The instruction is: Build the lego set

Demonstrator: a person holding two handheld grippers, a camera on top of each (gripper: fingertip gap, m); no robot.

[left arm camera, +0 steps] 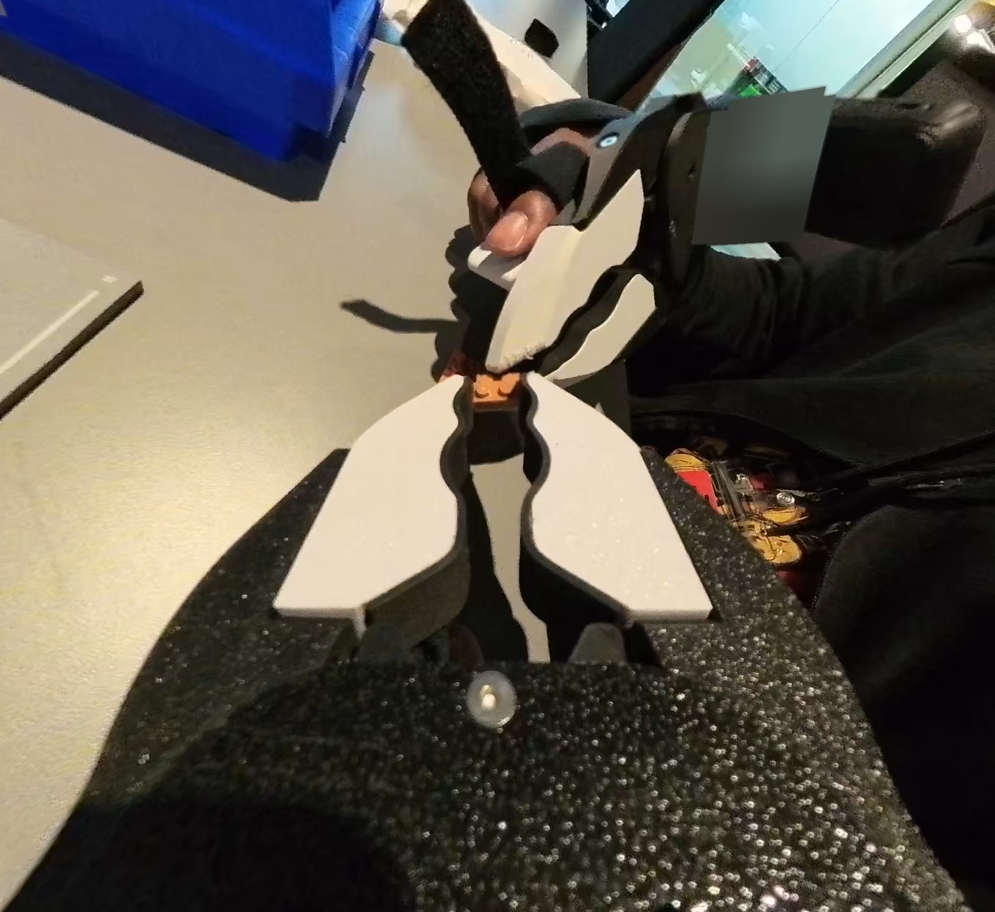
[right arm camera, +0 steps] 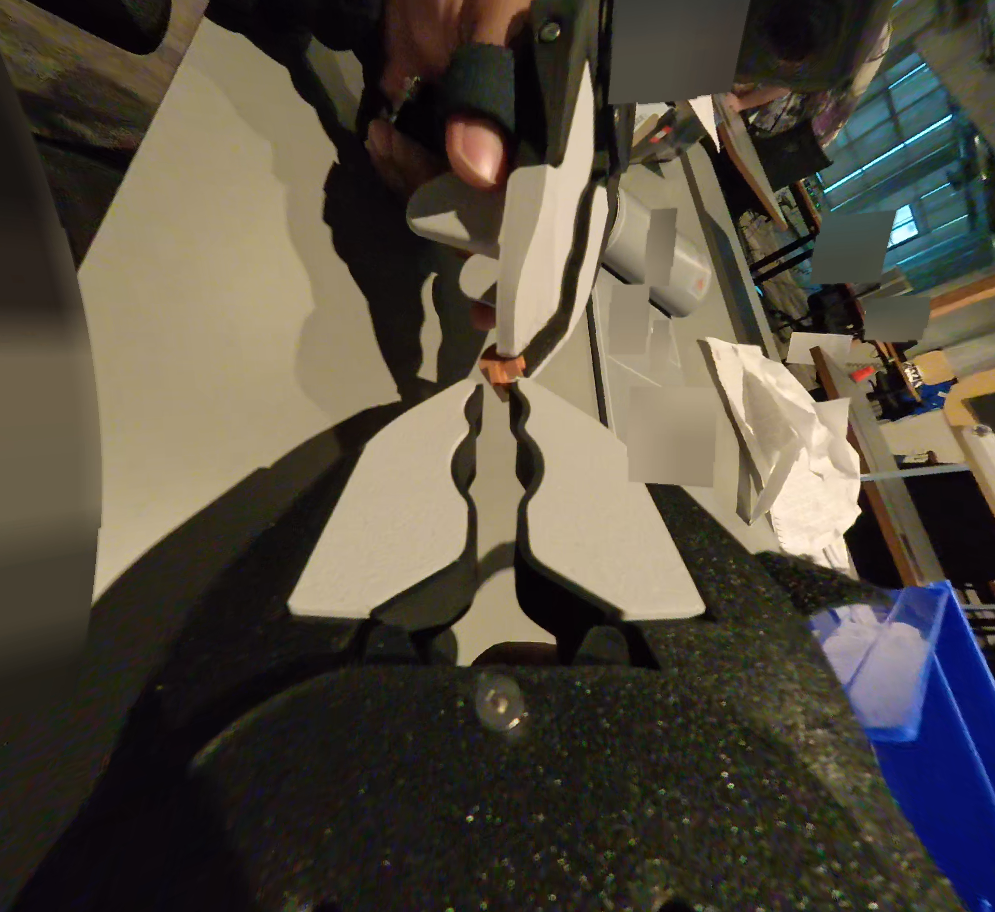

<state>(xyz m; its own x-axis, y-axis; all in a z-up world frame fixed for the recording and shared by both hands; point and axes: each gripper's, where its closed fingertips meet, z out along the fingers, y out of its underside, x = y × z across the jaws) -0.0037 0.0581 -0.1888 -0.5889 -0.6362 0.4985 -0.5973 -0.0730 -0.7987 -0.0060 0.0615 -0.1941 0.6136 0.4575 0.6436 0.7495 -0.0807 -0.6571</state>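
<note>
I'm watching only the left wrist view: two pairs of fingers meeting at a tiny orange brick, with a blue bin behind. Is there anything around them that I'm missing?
Observer: Yes. The right wrist view shows crumpled white paper off to one side of the orange brick.
Visitor: Is the blue bin empty?
Observer: No. From that side, the blue bin has something clear inside.
Visitor: Anything else?
Observer: A grey cylinder lies on its side farther back.

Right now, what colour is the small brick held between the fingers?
Orange; the brick shows best in the left wrist view, studs visible.
</note>
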